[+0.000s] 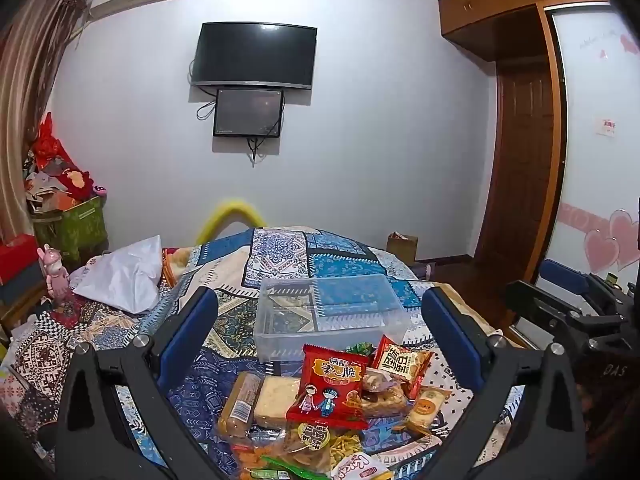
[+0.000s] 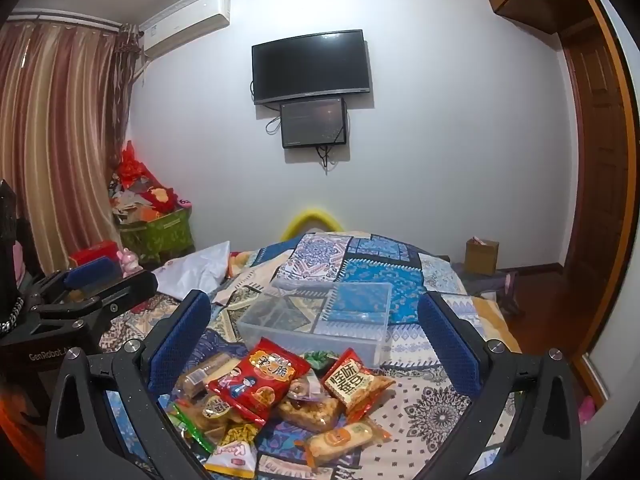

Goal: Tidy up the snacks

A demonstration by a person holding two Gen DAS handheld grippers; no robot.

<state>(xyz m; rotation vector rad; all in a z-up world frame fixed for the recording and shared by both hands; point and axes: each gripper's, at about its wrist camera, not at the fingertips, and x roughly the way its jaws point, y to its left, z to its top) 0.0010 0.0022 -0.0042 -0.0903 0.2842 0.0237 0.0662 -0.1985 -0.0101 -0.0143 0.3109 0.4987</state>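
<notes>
Over on the left, a crumpled white plastic bag (image 1: 124,280) lies on the bed with the blue patchwork-patterned quilt (image 1: 340,260), near a small pink rabbit figurine (image 1: 54,272). The left hand-held gripper (image 1: 320,336) hangs over the quilt with its blue-padded fingers (image 1: 188,336) spread wide and nothing between them. Below it sits the heap of packaged snacks (image 1: 332,404): a tan bar in clear wrap (image 1: 239,404) on the left, touching a pale square cake in clear wrap (image 1: 276,400), then a red packet with two cartoon children (image 1: 330,386) lying on top of the pile. Just beyond the heap stands a clear rectangular plastic bin (image 1: 328,312), upright, with nothing in it. To the right of the red packet leans an orange-and-red packet with bold black characters (image 1: 400,360), and near it lies a small yellow-labelled cake in clear wrap (image 1: 424,404). The right hand-held gripper (image 2: 316,332) hovers over the same heap, its jaws also wide apart and holding nothing. On the white wall behind hangs a black flat-screen television (image 2: 310,66).
</notes>
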